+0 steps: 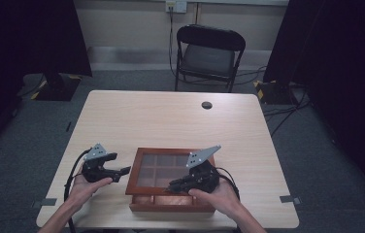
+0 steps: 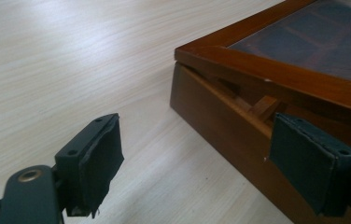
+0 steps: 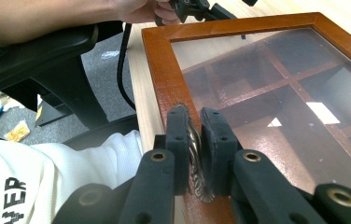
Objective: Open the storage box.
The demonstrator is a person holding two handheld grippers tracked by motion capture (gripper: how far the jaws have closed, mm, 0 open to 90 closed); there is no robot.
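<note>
The right claw (image 3: 196, 154) is clamped on a small metal clasp (image 3: 197, 161) at the near edge of the glass lid (image 3: 267, 88) of a wooden box (image 1: 171, 201), lifting it slightly ajar, while the left claw (image 2: 197, 163) gapes empty beside the box's left side on the table (image 1: 171, 121).

The left tongs (image 2: 197, 161) stand wide apart above a pale wood-grain surface (image 2: 71, 60), with nothing between the dark padded jaws. The right-hand pad sits just in front of the side wall of a brown wooden box (image 2: 220, 121), whose glass-paned lid (image 2: 304, 70) is lifted slightly, leaving a narrow gap.
</note>
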